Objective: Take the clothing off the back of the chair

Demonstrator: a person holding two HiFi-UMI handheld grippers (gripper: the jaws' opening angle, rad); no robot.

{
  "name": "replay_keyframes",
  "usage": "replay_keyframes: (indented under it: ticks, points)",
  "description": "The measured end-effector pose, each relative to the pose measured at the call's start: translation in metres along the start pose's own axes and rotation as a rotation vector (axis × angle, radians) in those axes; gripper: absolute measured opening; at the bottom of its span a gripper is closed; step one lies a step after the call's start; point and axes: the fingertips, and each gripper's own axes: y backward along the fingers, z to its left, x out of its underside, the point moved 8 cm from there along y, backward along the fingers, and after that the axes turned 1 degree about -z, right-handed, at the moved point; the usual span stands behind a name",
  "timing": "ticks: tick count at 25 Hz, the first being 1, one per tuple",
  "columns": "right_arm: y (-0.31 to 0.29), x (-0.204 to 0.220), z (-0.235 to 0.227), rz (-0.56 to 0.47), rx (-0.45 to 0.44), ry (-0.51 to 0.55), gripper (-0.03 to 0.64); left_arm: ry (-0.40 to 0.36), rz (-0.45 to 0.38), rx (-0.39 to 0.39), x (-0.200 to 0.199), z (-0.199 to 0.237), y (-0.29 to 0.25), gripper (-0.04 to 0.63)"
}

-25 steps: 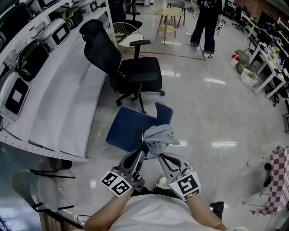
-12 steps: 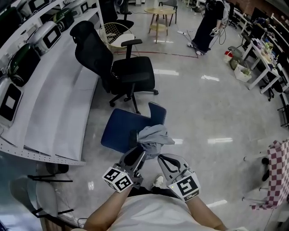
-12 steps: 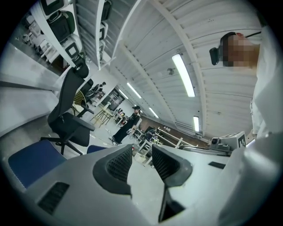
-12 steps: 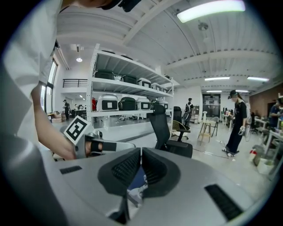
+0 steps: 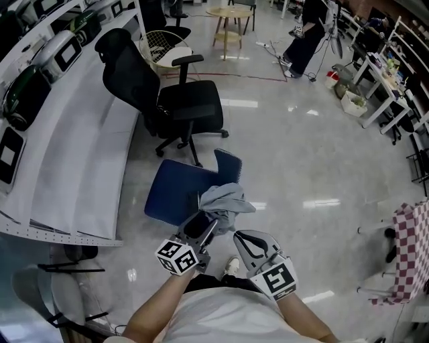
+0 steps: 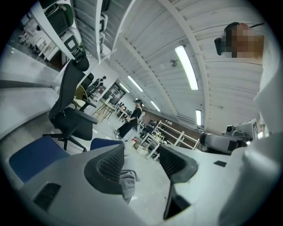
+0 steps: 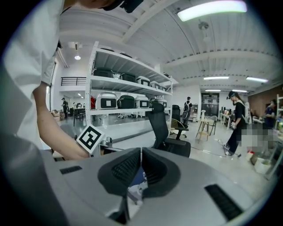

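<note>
Glossy floor (image 5: 301, 154), blue chair (image 5: 175, 191) below me. Right gripper (image 5: 236, 236) clamps the grey clothing (image 5: 224, 199) above the seat, seemingly off the back. Left gripper (image 5: 204, 223) is opening, cloth beside one jaw, unpressed.

The grey clothing (image 5: 226, 199), lower centre of the head view, is soft matt cloth, crumpled into folds. Beneath it, the blue chair (image 5: 171, 194) has matt woven upholstery. The black office chair (image 5: 191, 100) above is matt fabric (its armrests look like smooth plastic). The floor (image 5: 301, 154) is glossy and mirrors the ceiling lights. At left, the white desk (image 5: 74, 154) is smooth and matt. The small round table (image 5: 228, 12), top centre, is pale wood.
</note>
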Motion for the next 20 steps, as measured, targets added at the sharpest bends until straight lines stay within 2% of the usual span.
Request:
replay_keyframes:
  ticks: [4,20]
  points:
    - [0.002,0.002,0.001,0.021,0.008,0.0,0.017,-0.018,0.045,0.017,0.009,0.004,-0.012,0.261]
    - [0.011,0.01,-0.007,0.083,0.056,-0.027,0.017,-0.042,0.218,0.003,0.04,0.044,-0.052,0.379]
